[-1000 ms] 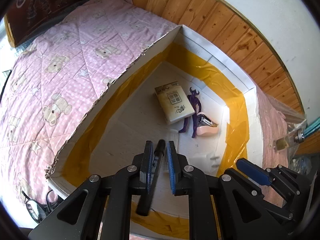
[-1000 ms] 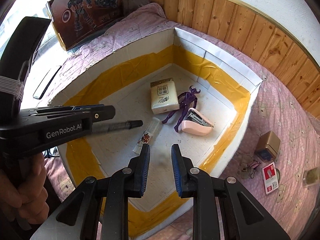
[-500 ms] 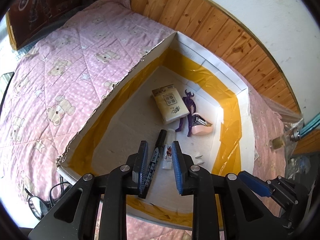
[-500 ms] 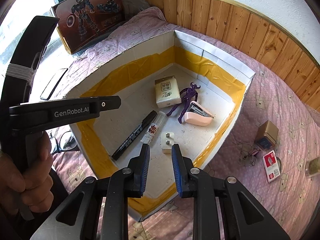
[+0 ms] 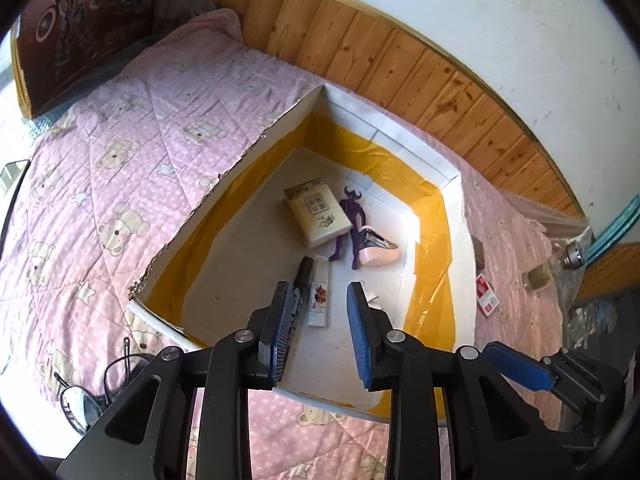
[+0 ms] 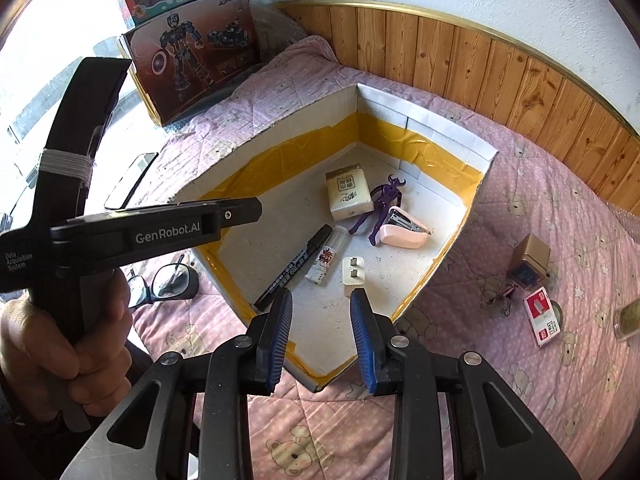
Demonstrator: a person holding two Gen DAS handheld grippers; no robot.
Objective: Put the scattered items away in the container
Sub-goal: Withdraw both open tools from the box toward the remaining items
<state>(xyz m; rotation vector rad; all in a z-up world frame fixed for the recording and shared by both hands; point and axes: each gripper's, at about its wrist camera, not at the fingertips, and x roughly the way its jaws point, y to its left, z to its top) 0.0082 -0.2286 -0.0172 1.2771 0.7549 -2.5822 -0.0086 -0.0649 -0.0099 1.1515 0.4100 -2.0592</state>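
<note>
A white cardboard box with yellow tape lies on a pink bedspread. Inside it are a tissue pack, a purple figure, a pink stapler, a black marker, a white tube and a white plug. My left gripper is open and empty above the box's near edge. My right gripper is open and empty over the box's near corner. Outside the box at the right lie a small brown box, a binder clip and a red staples box.
Glasses lie on the bedspread left of the box. A toy carton stands at the bed's far left. A wood-panelled wall runs behind. A small jar sits at the far right. My left gripper's body crosses the right wrist view.
My left gripper opened and let go of the black marker, which now lies in the box beside the white tube. Both grippers have pulled back from the box.
</note>
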